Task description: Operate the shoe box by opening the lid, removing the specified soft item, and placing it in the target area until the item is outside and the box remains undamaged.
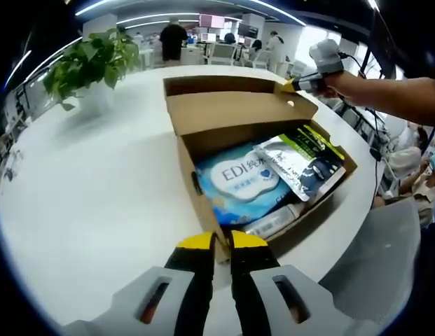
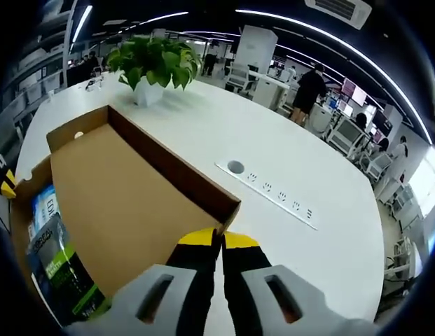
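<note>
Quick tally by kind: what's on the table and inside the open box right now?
Shoe box: 1
Soft packs in it: 3 (blue wipes, green-black pouch, pale pack)
Potted plant: 1
Total: 5

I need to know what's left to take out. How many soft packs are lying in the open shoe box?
3: a blue wipes pack at the left, a dark green-trimmed pouch at the right, and a pale pack along the near wall. More may lie hidden underneath.
</note>
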Motion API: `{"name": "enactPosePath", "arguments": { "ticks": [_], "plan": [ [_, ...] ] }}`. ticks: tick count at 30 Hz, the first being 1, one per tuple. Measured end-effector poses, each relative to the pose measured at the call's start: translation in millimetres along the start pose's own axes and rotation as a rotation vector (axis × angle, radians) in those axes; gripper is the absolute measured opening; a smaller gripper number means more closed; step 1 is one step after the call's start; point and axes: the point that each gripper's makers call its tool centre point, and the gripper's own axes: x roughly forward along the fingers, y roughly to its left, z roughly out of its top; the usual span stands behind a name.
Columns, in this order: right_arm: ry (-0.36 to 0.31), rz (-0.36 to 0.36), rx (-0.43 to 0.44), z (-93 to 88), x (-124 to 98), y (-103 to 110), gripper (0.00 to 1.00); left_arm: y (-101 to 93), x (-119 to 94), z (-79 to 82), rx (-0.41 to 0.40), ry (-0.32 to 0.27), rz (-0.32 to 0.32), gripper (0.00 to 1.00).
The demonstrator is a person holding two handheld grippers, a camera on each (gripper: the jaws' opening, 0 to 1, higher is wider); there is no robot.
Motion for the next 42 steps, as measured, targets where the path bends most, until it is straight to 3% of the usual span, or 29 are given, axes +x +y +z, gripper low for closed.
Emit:
{"name": "enactPosePath", "arguments": {
  "ticks": [10, 26, 34, 42],
  "plan": [
    [0.077, 0.017, -0.017, -19.3, 17.8, 5.6, 0.01, 0.0, 0.0, -0.1, -0.005, -0.003, 0.005, 0.04],
    [0.135, 0.037, -0.025, -36.2, 26.8, 10.5, 0.01, -1.1, 0.6, -0.7, -0.017, -0.005, 0.002, 0.04],
    [0.137, 0.045, -0.001, -37.2, 27.0, 9.2, 0.02, -0.9, 0.7, -0.3, -0.034, -0.009, 0.003, 0.05],
    [0.085, 0.038, -0.003, -28.1, 17.9, 8.1, 0.07, -0.7, 0.7, 0.0, -0.041, -0.023, 0.008, 0.05]
  ]
}}
